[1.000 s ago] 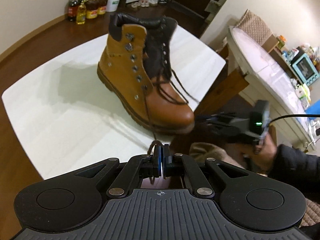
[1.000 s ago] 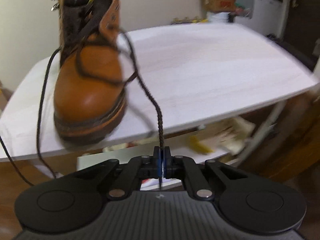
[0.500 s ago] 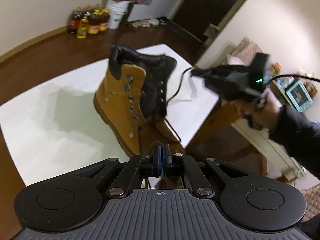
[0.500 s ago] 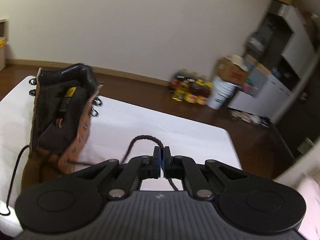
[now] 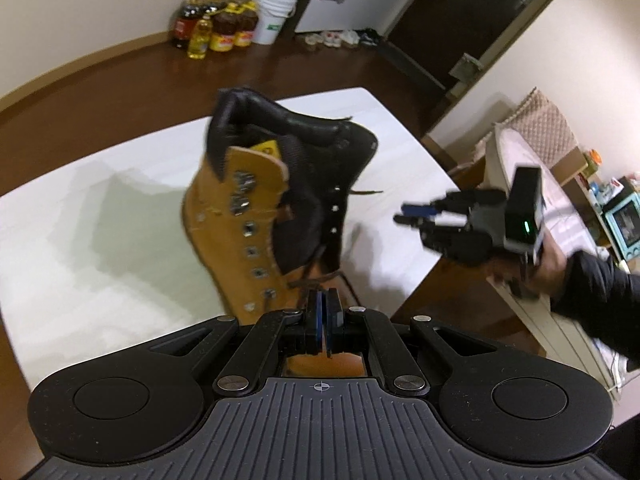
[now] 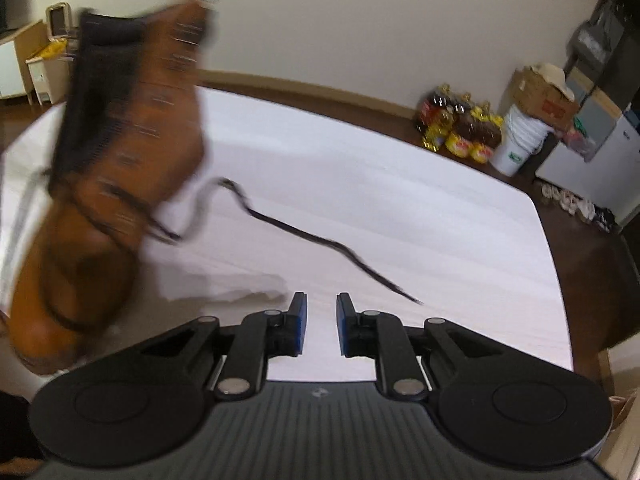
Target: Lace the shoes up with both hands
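Observation:
A tan lace-up boot [image 5: 240, 216] with a black collar stands on the white table [image 5: 80, 232]; it is blurred at the left of the right wrist view [image 6: 120, 152]. My left gripper [image 5: 322, 300] is shut on a dark brown lace by the boot's lower eyelets. My right gripper [image 6: 319, 312] is open and empty above the table. It also shows in the left wrist view [image 5: 416, 218], right of the boot. The other lace end [image 6: 320, 240] lies loose across the table in front of the right gripper.
Oil bottles [image 5: 216, 28] and a white bucket [image 5: 276, 12] stand on the floor by the far wall. A bed [image 5: 532, 184] and shelves are to the right of the table. The table edge [image 6: 556, 280] runs near the right gripper.
My right gripper has opened and let go of its lace end, which now lies on the table. It moved lower beside the boot. My left gripper still pinches its lace, closer to the boot.

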### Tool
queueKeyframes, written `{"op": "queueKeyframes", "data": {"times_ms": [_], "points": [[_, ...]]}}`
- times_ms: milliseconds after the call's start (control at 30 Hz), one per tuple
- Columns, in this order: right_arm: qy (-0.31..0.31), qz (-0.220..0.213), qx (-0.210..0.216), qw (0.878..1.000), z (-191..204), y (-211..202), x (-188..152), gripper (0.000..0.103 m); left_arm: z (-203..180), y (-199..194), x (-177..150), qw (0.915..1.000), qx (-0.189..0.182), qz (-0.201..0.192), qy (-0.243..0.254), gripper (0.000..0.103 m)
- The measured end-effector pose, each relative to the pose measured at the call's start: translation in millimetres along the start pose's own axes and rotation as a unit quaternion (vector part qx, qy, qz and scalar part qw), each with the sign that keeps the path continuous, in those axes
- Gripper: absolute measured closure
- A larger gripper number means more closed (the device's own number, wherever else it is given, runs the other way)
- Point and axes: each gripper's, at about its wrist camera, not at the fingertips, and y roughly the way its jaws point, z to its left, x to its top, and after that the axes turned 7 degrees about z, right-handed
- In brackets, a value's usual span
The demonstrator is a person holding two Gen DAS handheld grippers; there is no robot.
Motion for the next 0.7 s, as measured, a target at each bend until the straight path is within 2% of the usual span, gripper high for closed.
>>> {"op": "queueKeyframes", "data": {"times_ms": [100,267,433,567,633,700], "points": [[-0.041,0.002,0.034,0.999,-23.8,24.3,12.1,0.086,-0.7,4.1,1.5,0.9998,0.012,0.003,-0.015,0.102],[-0.094,0.017,0.096,0.991,-38.8,60.8,34.2,0.086,0.4,6.3,-2.1,0.9983,0.036,0.006,-0.046,0.102],[-0.139,0.036,0.125,0.982,-36.4,78.0,38.1,0.087,3.1,8.3,-3.9,0.9961,0.047,0.009,-0.074,0.102],[-0.135,0.033,0.135,0.981,-35.4,78.4,43.2,0.087,8.2,12.3,-9.8,0.9943,0.059,0.025,-0.086,0.102],[-0.125,0.037,0.137,0.982,-35.0,78.6,42.3,0.1,11.7,14.2,-12.9,0.9933,0.065,0.033,-0.09,0.102],[-0.096,0.051,0.144,0.984,-34.4,75.4,41.3,0.101,16.2,15.2,-16.4,0.9924,0.07,0.039,-0.094,0.102]]}}
